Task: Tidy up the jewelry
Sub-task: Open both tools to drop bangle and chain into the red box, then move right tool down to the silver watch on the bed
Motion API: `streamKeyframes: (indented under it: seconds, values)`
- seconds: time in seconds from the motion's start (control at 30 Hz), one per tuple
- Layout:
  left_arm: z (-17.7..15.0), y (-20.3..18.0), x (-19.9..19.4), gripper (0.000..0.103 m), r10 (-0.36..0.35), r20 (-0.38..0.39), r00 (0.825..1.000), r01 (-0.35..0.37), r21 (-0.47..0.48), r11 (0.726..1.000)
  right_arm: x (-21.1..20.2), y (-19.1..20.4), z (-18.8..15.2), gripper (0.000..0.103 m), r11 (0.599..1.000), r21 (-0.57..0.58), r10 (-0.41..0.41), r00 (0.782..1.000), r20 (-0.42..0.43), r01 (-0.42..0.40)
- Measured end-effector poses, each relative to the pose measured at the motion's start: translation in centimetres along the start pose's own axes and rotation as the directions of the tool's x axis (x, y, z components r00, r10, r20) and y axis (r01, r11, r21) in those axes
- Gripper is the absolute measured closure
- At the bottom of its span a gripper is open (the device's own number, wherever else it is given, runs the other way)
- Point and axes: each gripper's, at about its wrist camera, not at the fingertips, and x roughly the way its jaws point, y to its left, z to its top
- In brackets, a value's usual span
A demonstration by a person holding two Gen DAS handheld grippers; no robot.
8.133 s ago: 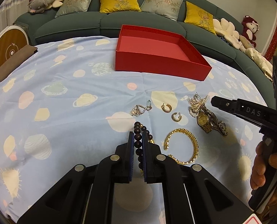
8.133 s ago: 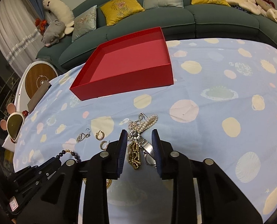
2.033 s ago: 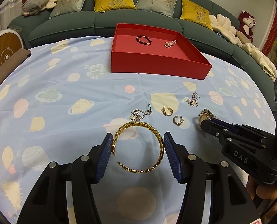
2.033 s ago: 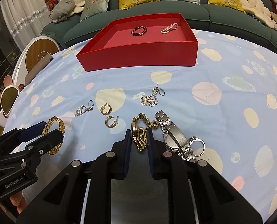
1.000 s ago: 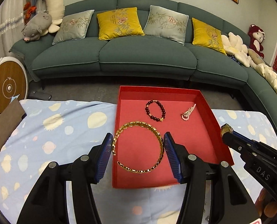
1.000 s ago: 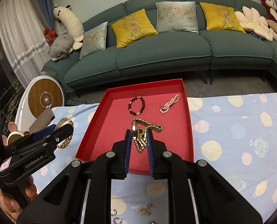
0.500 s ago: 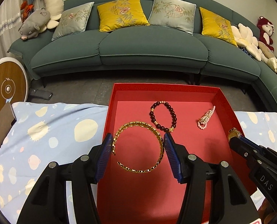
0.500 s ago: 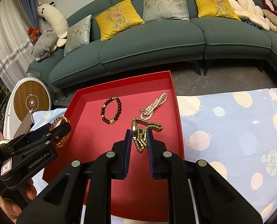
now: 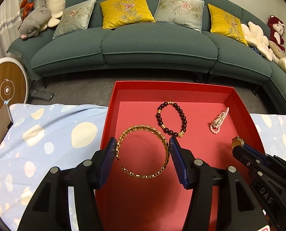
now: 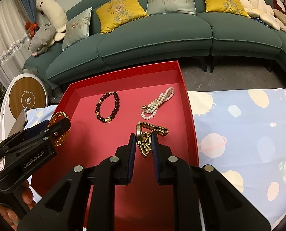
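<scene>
Over the red tray point(image 9: 112, 104), both grippers have arrived: left gripper point(image 9: 143, 155) holds the bangle point(image 9: 143, 152) at 9 o'clock, right gripper point(image 10: 143, 148) clamps the watch point(image 10: 145, 134); release follows.

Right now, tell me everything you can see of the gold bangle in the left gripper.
The gold bangle is an open ring of small, shiny, flat links with dark gaps between them, metal by its look. Its ends do not meet: the gap faces the lower left in the left wrist view. It sits crosswise between the left gripper's blue ribbed fingers, which press on its two sides. It hangs over the red tray, near its left wall, in front of the dark bead bracelet. Whether it touches the floor is unclear.
</scene>
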Motion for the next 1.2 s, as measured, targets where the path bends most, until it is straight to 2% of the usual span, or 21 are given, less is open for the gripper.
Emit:
streamKeyframes:
  seconds: [0.13, 0.2, 0.23, 0.27, 0.47, 0.6, 0.77, 0.9, 1.1, 1.2]
  values:
    - [0.0, 0.1, 0.2, 0.046, 0.008, -0.018, 1.0, -0.009, -0.018, 1.0, -0.1, -0.3, 0.0, 0.086, 1.0, 0.012, 0.005, 1.0, 0.015, -0.005]
    - [0.0, 0.5, -0.1, 0.039, 0.017, -0.012, 1.0, -0.017, -0.036, 0.999, -0.6, -0.3, 0.0, 0.08, 1.0, 0.018, 0.011, 0.999, 0.036, -0.012]
    - [0.0, 0.7, -0.5, 0.039, 0.01, 0.002, 1.0, -0.01, -0.047, 0.999, -1.0, -0.3, 0.1, 0.07, 1.0, 0.021, 0.01, 0.999, 0.05, -0.011]
    - [0.1, 1.0, -1.1, 0.038, 0.007, 0.014, 1.0, -0.006, -0.058, 0.998, -1.7, -0.3, 0.1, 0.069, 1.0, 0.023, 0.011, 0.998, 0.069, -0.012]
    - [0.5, 2.7, -6.5, 0.039, -0.024, 0.08, 0.997, 0.032, -0.103, 0.994, -8.1, 0.3, 0.7, 0.069, 0.999, -0.031, 0.037, 0.988, 0.151, -0.033]
    - [-0.6, 3.9, -11.1, 0.039, -0.043, 0.104, 0.994, 0.054, -0.103, 0.993, -13.4, 0.3, 0.0, 0.069, 0.997, -0.05, 0.066, 0.979, 0.191, -0.057]
    - [-4.0, 4.9, -16.2, 0.039, -0.039, 0.111, 0.993, 0.046, -0.06, 0.997, -19.3, 0.6, -2.3, 0.069, 0.995, -0.055, 0.092, 0.971, 0.221, -0.082]
    - [-7.4, 5.5, -18.6, 0.039, -0.033, 0.088, 0.996, 0.035, -0.02, 0.999, -22.3, 0.8, -5.1, 0.069, 0.995, -0.052, 0.093, 0.97, 0.223, -0.083]
    - [-12.9, 6.3, -19.9, 0.039, -0.078, 0.015, 0.997, 0.079, -0.034, 0.996, -23.9, 1.2, -10.4, 0.069, 0.996, -0.066, 0.062, 0.984, 0.168, -0.052]
    - [-15.3, 6.1, -19.7, 0.039, -0.072, -0.007, 0.997, 0.071, -0.04, 0.997, -23.5, 1.1, -13.2, 0.069, 0.996, -0.081, 0.044, 0.99, 0.131, -0.034]
